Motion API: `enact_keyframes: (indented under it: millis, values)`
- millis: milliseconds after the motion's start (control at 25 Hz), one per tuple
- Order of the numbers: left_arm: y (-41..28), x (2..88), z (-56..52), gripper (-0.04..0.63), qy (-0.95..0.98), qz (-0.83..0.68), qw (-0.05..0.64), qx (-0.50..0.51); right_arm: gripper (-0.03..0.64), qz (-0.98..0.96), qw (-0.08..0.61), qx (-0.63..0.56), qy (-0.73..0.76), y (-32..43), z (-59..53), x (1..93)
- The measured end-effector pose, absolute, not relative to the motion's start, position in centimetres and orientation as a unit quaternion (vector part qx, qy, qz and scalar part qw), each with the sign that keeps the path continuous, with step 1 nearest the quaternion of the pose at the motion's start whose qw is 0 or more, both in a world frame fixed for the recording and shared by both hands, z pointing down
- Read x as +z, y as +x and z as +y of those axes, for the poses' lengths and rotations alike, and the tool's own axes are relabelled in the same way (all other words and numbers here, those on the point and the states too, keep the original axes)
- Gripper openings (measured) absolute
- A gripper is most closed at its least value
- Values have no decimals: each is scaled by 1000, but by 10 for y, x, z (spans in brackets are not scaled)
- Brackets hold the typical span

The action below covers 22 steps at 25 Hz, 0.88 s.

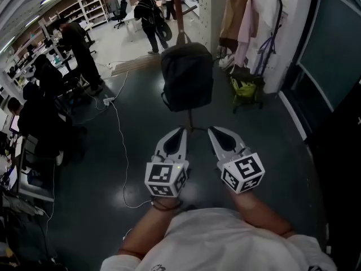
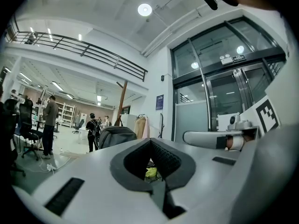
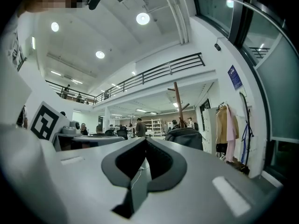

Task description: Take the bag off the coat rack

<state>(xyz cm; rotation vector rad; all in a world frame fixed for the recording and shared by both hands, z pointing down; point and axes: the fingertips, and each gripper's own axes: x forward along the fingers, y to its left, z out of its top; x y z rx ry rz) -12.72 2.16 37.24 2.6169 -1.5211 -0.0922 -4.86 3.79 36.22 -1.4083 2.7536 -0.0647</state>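
Dark glossy floor (image 1: 265, 151) crossed by a white cable (image 1: 120, 137); white shelving (image 1: 93, 5) far back, mezzanine railing (image 2: 79, 48) overhead, round ceiling lights (image 2: 145, 9), glass doors (image 2: 224, 94).

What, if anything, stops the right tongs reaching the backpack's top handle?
Probably nothing, so likely yes: open air lies between the right tongs and the backpack hanging ahead on the coat rack; they're shut now.

No legible text. Blue wall sign (image 3: 235, 77), at 2 o'clock in the right gripper view: print too small to read. Door plate (image 2: 238, 58), at 2 o'clock in the left gripper view: likewise. Left cube (image 1: 166, 179) and right cube (image 1: 242, 173): square marker patterns only.
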Motion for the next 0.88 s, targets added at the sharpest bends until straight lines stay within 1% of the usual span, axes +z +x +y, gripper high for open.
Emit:
enact_keyframes:
  millis: [240, 560, 880]
  values:
    - [-149, 368, -22, 6, 865, -499, 54, -34, 3, 886, 21, -15, -462, -68, -6, 360]
    - [-162, 369, -84, 6, 859, -508, 51, -33, 3, 893, 25, -14, -449, -77, -79, 360]
    - [-152, 378, -190, 6, 846, -530, 52, -32, 3, 907, 28, -12, -420, -64, -201, 361]
